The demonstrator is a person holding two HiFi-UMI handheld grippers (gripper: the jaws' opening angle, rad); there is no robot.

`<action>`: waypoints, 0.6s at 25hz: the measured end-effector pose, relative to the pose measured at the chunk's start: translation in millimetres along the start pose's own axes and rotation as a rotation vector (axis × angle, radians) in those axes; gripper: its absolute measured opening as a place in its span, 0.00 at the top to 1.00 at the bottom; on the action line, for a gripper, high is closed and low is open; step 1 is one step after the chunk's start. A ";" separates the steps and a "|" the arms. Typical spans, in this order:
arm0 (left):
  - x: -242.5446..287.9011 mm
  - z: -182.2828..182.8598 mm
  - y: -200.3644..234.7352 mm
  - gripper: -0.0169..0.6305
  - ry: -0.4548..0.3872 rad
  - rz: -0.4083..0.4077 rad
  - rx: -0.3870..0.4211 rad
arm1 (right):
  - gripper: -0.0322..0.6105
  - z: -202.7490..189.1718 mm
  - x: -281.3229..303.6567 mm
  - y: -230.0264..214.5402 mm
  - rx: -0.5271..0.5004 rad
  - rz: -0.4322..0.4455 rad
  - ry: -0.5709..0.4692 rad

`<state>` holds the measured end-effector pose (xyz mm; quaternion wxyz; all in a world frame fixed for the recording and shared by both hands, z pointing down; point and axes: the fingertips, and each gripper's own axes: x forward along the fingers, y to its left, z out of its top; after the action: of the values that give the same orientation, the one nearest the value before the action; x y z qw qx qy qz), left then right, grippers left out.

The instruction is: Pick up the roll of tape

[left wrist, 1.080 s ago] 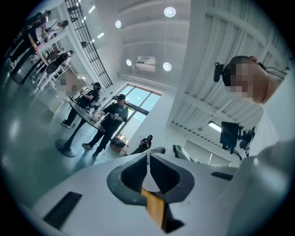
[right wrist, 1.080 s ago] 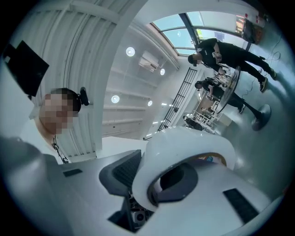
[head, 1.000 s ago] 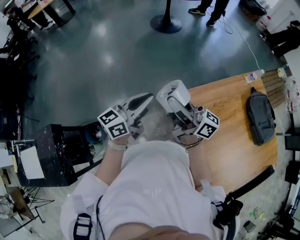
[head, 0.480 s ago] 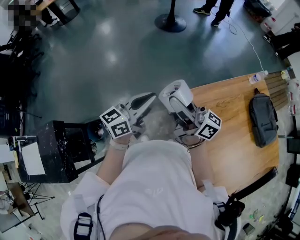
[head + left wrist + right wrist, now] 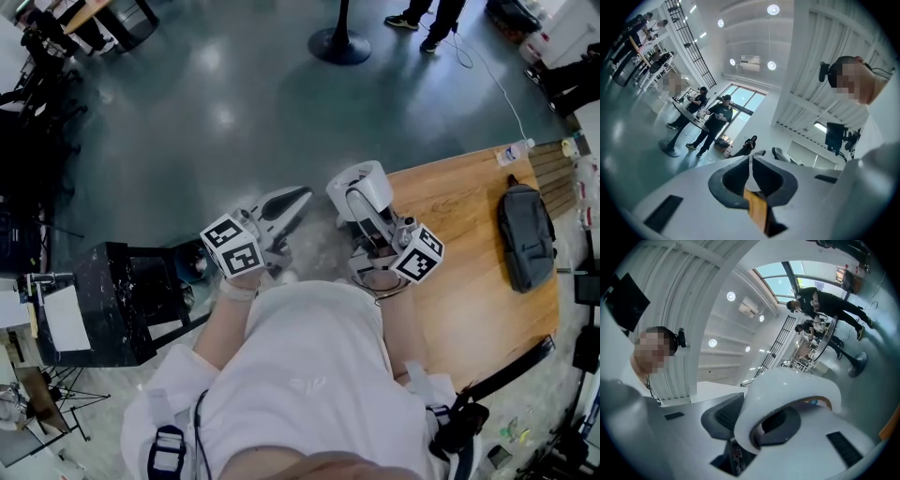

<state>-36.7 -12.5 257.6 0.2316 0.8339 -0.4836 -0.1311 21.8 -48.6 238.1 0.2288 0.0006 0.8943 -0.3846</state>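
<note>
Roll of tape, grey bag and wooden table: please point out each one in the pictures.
roll of tape point(image 5: 367, 176), head view, its white outer face.
grey bag point(image 5: 525, 234), head view, middle of its body.
wooden table point(image 5: 459, 281), head view, bare top near the bag.

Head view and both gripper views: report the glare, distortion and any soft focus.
Head view: ceiling lights glare as pale patches on the glossy floor, and straight edges bow outward. Left gripper view: strong fisheye with black corners; the shut left gripper looks fairly crisp. Right gripper view: same fisheye; the roll of tape, clamped in the right gripper, sits close, bright and slightly soft.
</note>
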 end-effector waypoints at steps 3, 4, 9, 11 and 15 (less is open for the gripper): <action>2.6 -2.6 -1.7 0.96 0.009 -0.005 -0.002 | 0.77 -1.3 -2.5 -1.7 0.011 -0.007 0.001; 3.3 -2.9 -1.7 0.96 0.010 -0.006 -0.003 | 0.77 -1.5 -2.8 -2.5 0.013 -0.009 0.003; 5.2 -3.2 -0.9 0.96 0.006 -0.003 -0.009 | 0.77 -0.2 -5.4 -5.2 0.008 -0.016 0.004; 3.8 -3.3 -1.0 0.96 0.004 -0.002 -0.013 | 0.77 0.1 -6.1 -4.9 0.011 -0.017 -0.002; 2.5 -4.3 -2.8 0.96 0.008 -0.010 -0.011 | 0.77 -1.9 -7.0 -5.4 0.006 -0.025 -0.001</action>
<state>-31.5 -12.3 259.9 0.2375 0.8354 -0.4778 -0.1318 26.3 -49.9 245.8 0.2246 -0.0099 0.8929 -0.3902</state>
